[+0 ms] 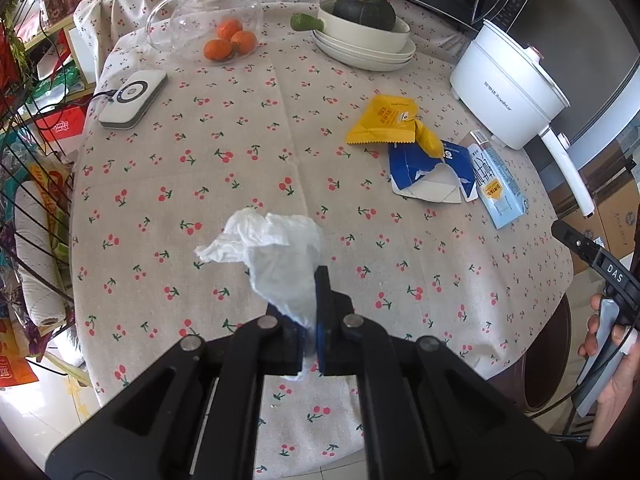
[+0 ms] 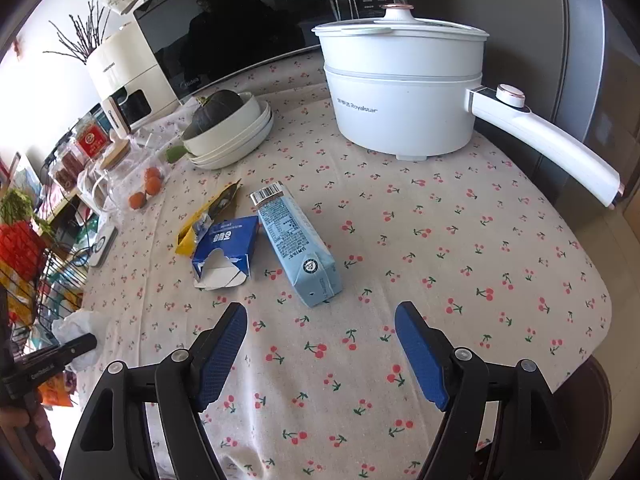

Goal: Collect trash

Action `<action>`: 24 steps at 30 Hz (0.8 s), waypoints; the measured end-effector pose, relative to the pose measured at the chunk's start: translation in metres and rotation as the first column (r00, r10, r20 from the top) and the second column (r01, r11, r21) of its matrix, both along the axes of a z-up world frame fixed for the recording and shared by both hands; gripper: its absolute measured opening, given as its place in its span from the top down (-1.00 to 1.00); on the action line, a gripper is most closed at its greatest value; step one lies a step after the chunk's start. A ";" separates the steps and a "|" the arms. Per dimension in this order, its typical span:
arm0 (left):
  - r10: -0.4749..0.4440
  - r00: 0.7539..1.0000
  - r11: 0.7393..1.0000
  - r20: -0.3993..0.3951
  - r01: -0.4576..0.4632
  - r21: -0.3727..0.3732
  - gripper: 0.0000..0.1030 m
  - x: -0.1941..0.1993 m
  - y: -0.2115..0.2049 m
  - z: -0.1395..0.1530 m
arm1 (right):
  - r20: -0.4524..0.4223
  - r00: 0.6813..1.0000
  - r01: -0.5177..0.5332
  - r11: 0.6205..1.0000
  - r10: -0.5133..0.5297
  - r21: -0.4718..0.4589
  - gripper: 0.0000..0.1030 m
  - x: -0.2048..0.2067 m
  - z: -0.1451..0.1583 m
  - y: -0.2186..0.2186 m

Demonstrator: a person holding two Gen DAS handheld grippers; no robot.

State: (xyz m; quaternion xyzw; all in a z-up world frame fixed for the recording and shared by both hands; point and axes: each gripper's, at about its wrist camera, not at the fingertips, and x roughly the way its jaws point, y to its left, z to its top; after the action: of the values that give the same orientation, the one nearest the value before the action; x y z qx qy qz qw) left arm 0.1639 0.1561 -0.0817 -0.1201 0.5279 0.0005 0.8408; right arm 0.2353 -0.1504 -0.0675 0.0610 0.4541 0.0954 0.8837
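While our left gripper (image 1: 308,320) is clamped on the crumpled white tissue (image 1: 276,256), which hangs lifted clear of the cherry-print tablecloth (image 1: 240,152), we judge the first piece of trash to be in hand and the rest not yet collected. Our right gripper (image 2: 320,344) hovers with its blue pads (image 2: 222,354) spread wide and nothing between them, tilted steeply down toward the cloth near the table's front edge.

Just beyond those open pads lies the pale blue milk carton (image 2: 296,244) on its side, one end toward us. Touching it on the left is the torn dark blue box (image 2: 226,252), its white flap gaping, and behind that the yellow wrapper (image 2: 208,216), which overlaps the box's far edge. These three are what we take to be left of the job.

We think the next move asks the right gripper to come forward and down over the carton, straddling its narrow width, then close. Since it lies against the box, the pad on that side will need to slip between them or nudge the box aside.

Further back stand the white cooking pot (image 2: 404,108) and the stacked bowls (image 2: 236,136) holding a dark squash; neither looks like rubbish. We see no bin in either view, so where the tissue should go we cannot tell.
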 end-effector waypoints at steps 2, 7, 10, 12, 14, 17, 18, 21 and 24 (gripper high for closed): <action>0.002 1.000 1.000 -0.007 -0.002 0.002 0.90 0.001 0.000 -0.002 | -0.003 1.000 -0.002 1.000 0.002 -0.024 -0.51 0.007 -0.006 0.005; 0.007 1.000 1.000 -0.015 -0.007 0.000 0.90 0.003 0.002 -0.005 | -0.012 1.000 -0.010 0.999 0.009 -0.050 -0.51 0.024 -0.021 0.018; 0.013 1.000 1.000 -0.014 -0.013 -0.005 0.90 0.005 0.004 -0.004 | -0.010 1.000 -0.023 0.997 0.022 -0.068 -0.51 0.033 -0.029 0.026; 0.020 1.000 1.000 -0.015 -0.020 -0.014 0.90 0.005 0.006 -0.004 | -0.013 0.999 -0.032 0.996 0.031 -0.080 -0.46 0.038 -0.035 0.031; 0.025 1.000 1.000 -0.017 -0.025 -0.017 0.90 0.005 0.008 -0.005 | -0.022 0.999 -0.048 0.995 0.046 -0.085 -0.14 0.042 -0.042 0.034; 0.027 0.999 0.999 -0.019 -0.027 -0.019 0.90 0.004 0.007 -0.005 | -0.055 0.996 -0.073 0.994 0.068 -0.086 0.45 0.044 -0.049 0.036; 0.026 0.999 0.999 -0.019 -0.027 -0.019 0.90 0.004 0.007 -0.005 | -0.053 0.997 -0.065 0.994 0.060 -0.084 0.45 0.043 -0.048 0.035; 0.023 1.000 0.999 -0.014 -0.023 -0.022 0.90 0.002 0.005 -0.002 | -0.046 0.998 -0.039 0.998 0.037 -0.047 0.46 0.037 -0.036 0.027; 0.019 1.000 0.999 0.000 -0.019 -0.033 0.90 0.001 0.001 0.003 | -0.016 1.000 -0.023 0.999 0.023 -0.037 0.47 0.026 -0.018 0.017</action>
State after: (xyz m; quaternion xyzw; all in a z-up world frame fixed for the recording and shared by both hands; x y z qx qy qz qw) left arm 0.1649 0.1570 -0.0785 -0.1390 0.5264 -0.0001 0.8388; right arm 0.2608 -0.1330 -0.0853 0.0403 0.4633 0.0967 0.8800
